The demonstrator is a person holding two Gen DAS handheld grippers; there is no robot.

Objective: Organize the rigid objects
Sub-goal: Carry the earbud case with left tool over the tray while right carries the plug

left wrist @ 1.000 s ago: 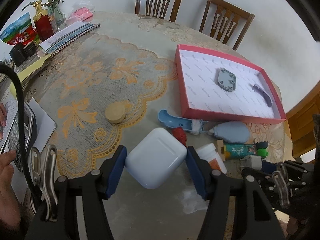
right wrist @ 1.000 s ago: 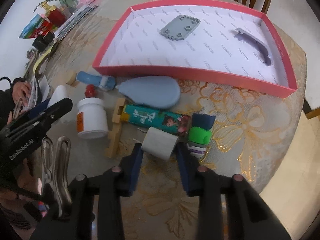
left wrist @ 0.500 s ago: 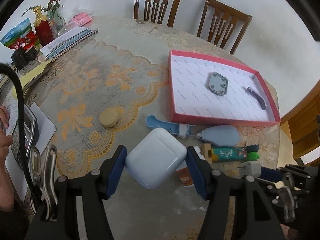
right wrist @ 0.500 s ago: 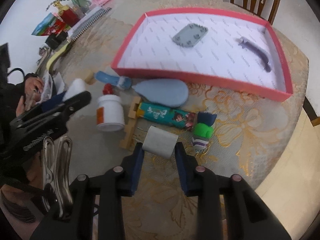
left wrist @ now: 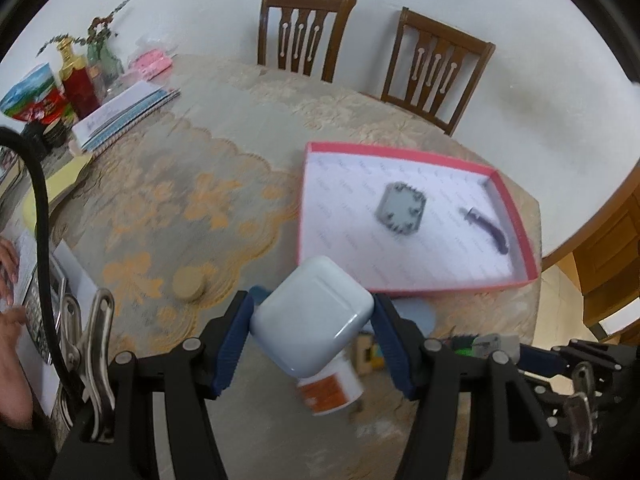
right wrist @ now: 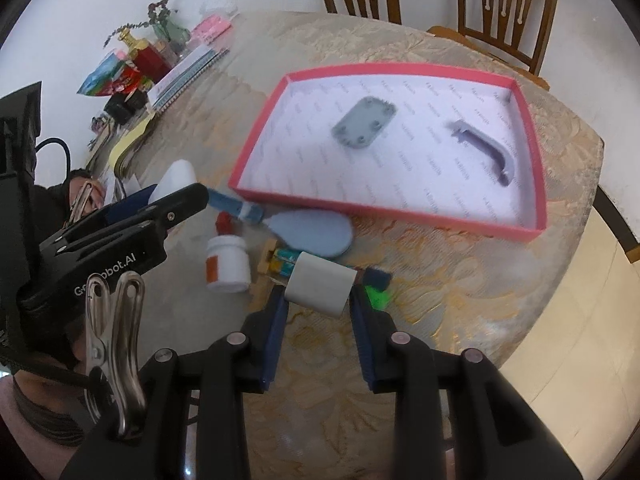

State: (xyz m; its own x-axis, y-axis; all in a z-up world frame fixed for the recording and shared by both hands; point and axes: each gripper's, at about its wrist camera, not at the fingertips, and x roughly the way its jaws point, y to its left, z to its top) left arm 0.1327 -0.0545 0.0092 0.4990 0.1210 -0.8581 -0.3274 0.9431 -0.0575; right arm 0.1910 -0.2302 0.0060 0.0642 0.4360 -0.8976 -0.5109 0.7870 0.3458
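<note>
While both of my hands are loaded, the relation that matters is where the pink tray (left wrist: 516, 216) lies from each load. My left gripper (left wrist: 312, 320) has its jaws pinching a white earbud case (left wrist: 314, 316), tilted on a corner and held up off the counter (left wrist: 168, 200); the tray's near wall sits just beyond and to the right of it, so I judge a short push forward and right would bring the case over the tray floor. My right gripper (right wrist: 318, 304) has its jaws clamped on a small white block (right wrist: 320, 288), also lifted, above the row of loose things: a white bottle (right wrist: 228, 264), a light blue paddle-shaped piece (right wrist: 316, 234), a teal tube partly hidden by the block, and a green toy (right wrist: 376, 298). From this side the tray (right wrist: 256, 148) lies straight ahead, past that row, its long axis running left to right across my view.

Inside it already rest a grey plate (right wrist: 364, 122) near the middle and a purple curved handle (right wrist: 486, 148) toward the right end. The left half of the floor is bare, and my left hand looks nearer to it; I would guess the case goes there, with the block dropping closer to the near wall.
</note>
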